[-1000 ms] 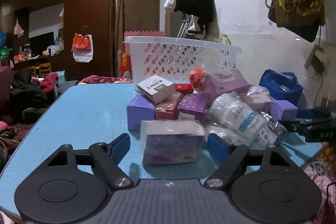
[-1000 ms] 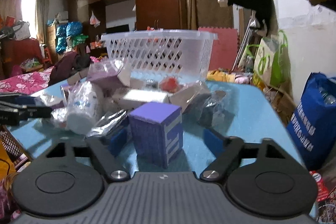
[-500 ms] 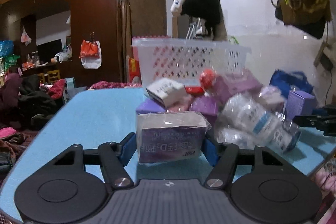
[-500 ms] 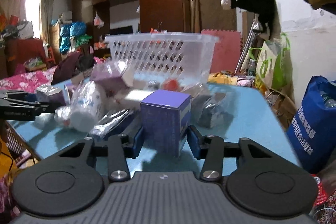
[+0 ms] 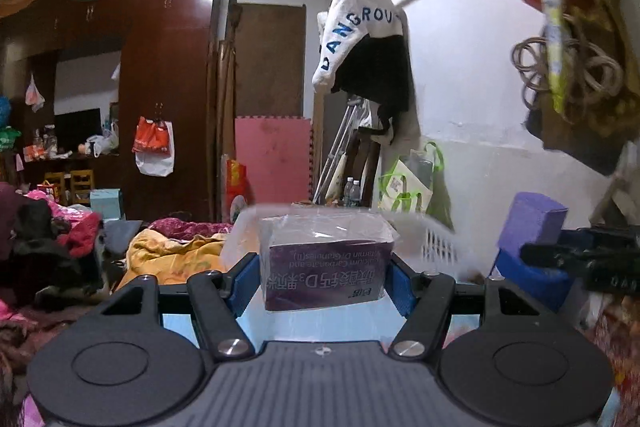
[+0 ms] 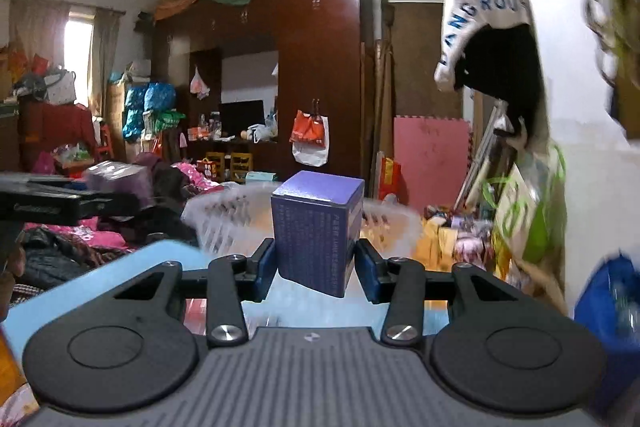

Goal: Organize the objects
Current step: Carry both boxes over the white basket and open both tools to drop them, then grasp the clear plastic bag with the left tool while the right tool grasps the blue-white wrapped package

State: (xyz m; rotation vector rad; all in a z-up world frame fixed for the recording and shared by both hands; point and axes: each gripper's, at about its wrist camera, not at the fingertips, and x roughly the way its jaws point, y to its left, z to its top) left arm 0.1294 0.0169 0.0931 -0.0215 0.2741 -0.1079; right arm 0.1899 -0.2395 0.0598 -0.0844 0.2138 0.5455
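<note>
My left gripper point(image 5: 322, 277) is shut on a plastic-wrapped purple medicine box point(image 5: 326, 263) and holds it in the air, just in front of the white laundry basket point(image 5: 436, 247). My right gripper point(image 6: 316, 267) is shut on a small purple cube box point(image 6: 316, 231), also lifted, with the basket's rim point(image 6: 224, 203) blurred behind it. The right gripper with its cube box point(image 5: 534, 223) shows at the right of the left wrist view. The left gripper with its box point(image 6: 116, 175) shows at the left of the right wrist view.
The blue table point(image 6: 100, 283) lies below both grippers. A blue bag point(image 6: 612, 311) sits at the right. Behind are a dark wooden wardrobe point(image 5: 168, 87), a pink foam mat point(image 5: 272, 159), hanging clothes point(image 5: 364, 47) and heaps of cloth point(image 5: 168, 255).
Both grippers closed on their boxes, then lifted them off the table up toward the basket's rim. The pile of packets has dropped out of view.
</note>
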